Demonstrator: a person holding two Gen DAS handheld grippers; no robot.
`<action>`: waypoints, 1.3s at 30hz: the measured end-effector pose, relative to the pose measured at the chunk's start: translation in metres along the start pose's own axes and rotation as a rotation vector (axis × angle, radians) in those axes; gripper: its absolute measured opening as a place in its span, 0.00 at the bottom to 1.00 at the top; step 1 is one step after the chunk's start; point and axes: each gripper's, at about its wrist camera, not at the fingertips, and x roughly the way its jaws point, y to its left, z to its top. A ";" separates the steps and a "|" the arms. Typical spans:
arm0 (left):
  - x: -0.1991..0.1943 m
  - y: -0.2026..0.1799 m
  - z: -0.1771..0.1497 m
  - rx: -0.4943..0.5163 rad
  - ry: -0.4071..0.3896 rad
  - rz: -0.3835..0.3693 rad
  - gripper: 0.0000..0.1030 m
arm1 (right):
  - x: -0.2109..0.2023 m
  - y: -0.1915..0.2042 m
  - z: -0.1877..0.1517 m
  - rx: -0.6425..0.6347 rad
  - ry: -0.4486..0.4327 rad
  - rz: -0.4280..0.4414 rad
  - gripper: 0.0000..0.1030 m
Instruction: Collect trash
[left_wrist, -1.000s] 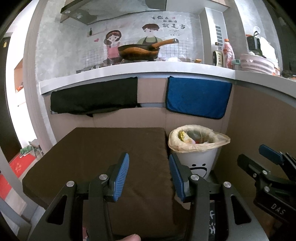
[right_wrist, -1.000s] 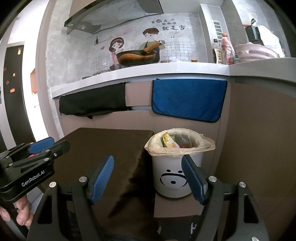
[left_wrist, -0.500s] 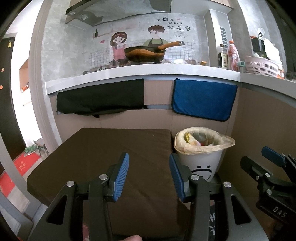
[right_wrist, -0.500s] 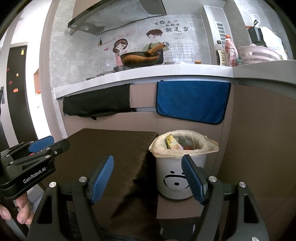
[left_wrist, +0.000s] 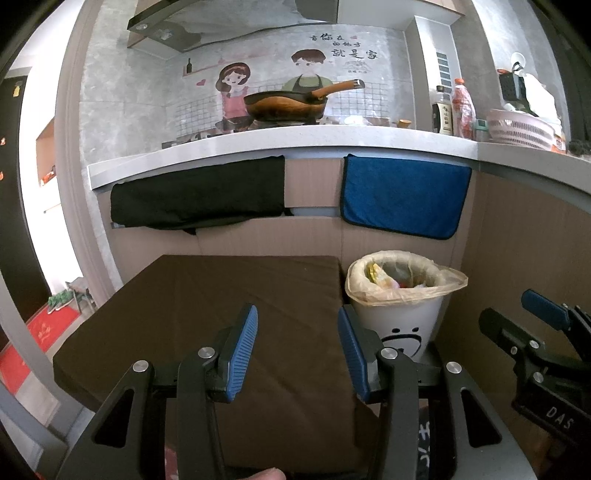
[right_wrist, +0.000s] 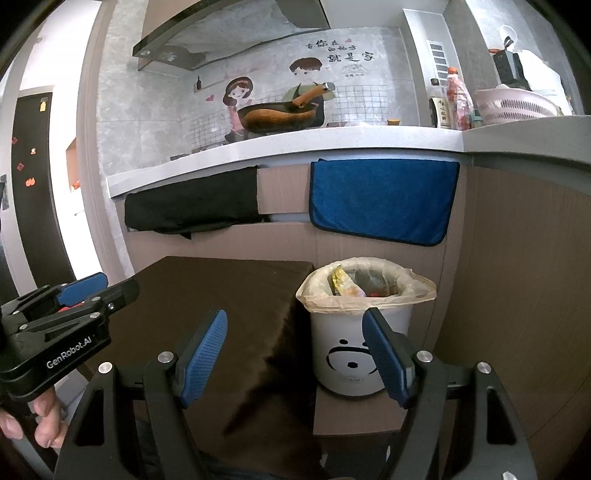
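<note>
A white trash bin (left_wrist: 400, 325) with a sad face and a beige liner stands to the right of a dark brown table (left_wrist: 207, 306); wrappers lie inside it. It also shows in the right wrist view (right_wrist: 354, 347). My left gripper (left_wrist: 297, 350) is open and empty above the table's near right part. My right gripper (right_wrist: 295, 354) is open and empty, in front of the bin and the table's (right_wrist: 221, 291) right edge. Each gripper shows in the other's view, the right one (left_wrist: 543, 332) at the right, the left one (right_wrist: 74, 306) at the left.
A counter (left_wrist: 280, 147) runs behind with a black cloth (left_wrist: 199, 201) and a blue cloth (left_wrist: 404, 197) hanging from it. A wok (left_wrist: 288, 105), bottles (left_wrist: 452, 112) and a pink basket (left_wrist: 521, 129) stand on top. A wooden panel (left_wrist: 528, 236) closes the right side.
Both grippers have drawn back and risen slightly, so the bin and table sit a little lower and farther in view. Both jaws stay open.
</note>
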 end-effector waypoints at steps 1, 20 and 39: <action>0.000 -0.001 0.000 -0.001 0.000 0.002 0.45 | -0.001 0.000 0.000 0.000 -0.001 -0.001 0.71; 0.000 -0.003 -0.001 0.011 0.003 -0.015 0.45 | -0.006 0.000 -0.001 0.003 -0.009 -0.017 0.71; 0.002 -0.001 0.002 0.012 0.011 -0.034 0.45 | -0.007 -0.001 -0.001 0.019 -0.008 -0.023 0.71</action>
